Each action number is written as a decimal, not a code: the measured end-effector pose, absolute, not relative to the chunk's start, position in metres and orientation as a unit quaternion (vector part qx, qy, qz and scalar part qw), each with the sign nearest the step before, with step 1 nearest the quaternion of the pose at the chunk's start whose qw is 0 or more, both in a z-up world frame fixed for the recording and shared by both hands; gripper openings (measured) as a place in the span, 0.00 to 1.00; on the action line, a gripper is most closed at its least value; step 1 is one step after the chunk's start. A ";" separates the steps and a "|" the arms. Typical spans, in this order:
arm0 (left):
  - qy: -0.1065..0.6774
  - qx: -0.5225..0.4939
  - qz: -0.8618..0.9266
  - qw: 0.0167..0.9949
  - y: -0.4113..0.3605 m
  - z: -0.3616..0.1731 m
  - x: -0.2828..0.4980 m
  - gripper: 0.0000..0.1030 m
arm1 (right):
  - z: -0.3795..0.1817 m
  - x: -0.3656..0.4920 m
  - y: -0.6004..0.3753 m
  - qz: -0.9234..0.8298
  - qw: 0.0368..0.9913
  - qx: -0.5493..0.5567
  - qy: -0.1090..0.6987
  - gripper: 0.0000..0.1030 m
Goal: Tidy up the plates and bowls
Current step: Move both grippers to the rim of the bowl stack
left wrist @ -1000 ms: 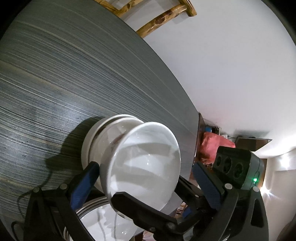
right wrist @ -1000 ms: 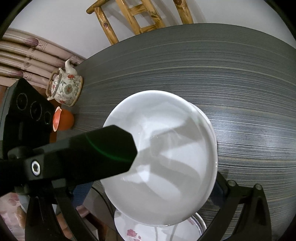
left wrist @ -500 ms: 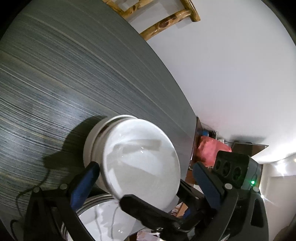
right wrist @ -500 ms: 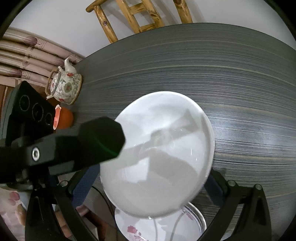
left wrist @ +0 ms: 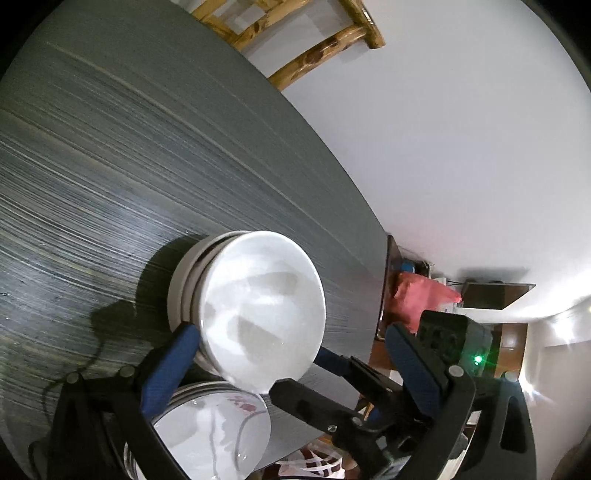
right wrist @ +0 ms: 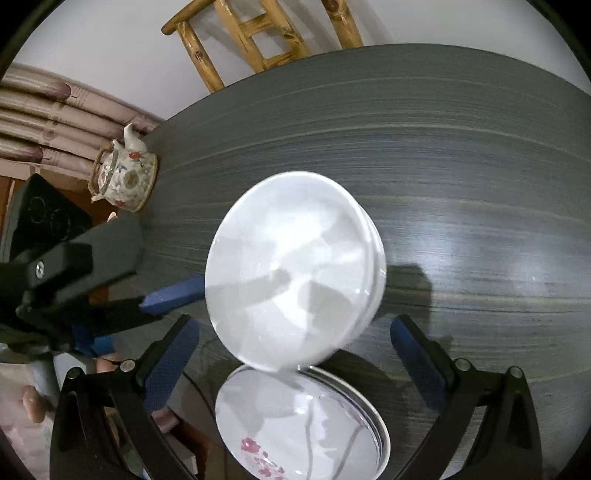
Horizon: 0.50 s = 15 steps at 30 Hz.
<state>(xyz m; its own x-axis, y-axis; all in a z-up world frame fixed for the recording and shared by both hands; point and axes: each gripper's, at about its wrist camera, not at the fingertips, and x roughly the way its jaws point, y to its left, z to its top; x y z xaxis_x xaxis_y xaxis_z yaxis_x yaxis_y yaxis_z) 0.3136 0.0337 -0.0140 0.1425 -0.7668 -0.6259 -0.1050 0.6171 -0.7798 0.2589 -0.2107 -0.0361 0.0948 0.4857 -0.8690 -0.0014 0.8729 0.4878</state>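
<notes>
White bowl (left wrist: 258,306) sits nested on the bowl stack (left wrist: 184,280), on the dark streaked table (left wrist: 110,166), just behind a flowered plate (right wrist: 295,428). Left gripper (left wrist: 291,350) is spread wide either side of the bowl; right gripper (right wrist: 295,343) is spread too, gripping nothing. Off at the table's edge stands a floral teapot (right wrist: 123,175), beyond it a wooden chair (right wrist: 258,33), white wall, pinkish curtain (right wrist: 48,122).
</notes>
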 end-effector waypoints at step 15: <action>0.566 -0.341 -0.227 0.716 0.052 0.008 0.268 1.00 | -0.032 0.225 -0.237 0.154 0.726 0.215 0.635 1.00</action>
